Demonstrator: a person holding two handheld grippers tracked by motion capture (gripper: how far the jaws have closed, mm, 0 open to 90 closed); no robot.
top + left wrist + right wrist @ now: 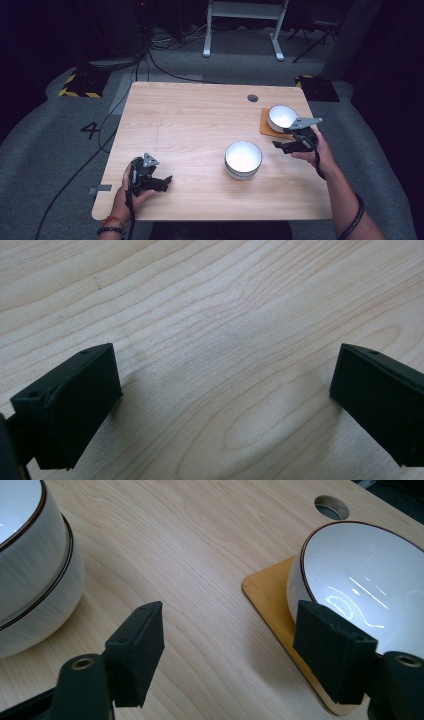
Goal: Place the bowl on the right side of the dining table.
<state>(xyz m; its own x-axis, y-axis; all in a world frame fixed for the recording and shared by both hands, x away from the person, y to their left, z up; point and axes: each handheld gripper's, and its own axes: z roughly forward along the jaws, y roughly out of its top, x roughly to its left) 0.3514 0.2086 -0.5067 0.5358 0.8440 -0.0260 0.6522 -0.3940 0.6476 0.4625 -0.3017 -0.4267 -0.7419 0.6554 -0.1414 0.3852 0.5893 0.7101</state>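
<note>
While open beside a white bowl (365, 585) on an orange mat (272, 597), right gripper (230, 650) grips nothing. Left gripper (225, 395): jaws wide over bare counter (215, 305).

The desk (175, 125) lies bare across its left half and far edge, open passage for the left tongs (159, 183). Toward the right edge, the stacked bowls (243, 159) and the bowl (281, 117) on its mat (266, 128) leave a gap between them, where the right tongs (285, 145) stand spread.
</note>
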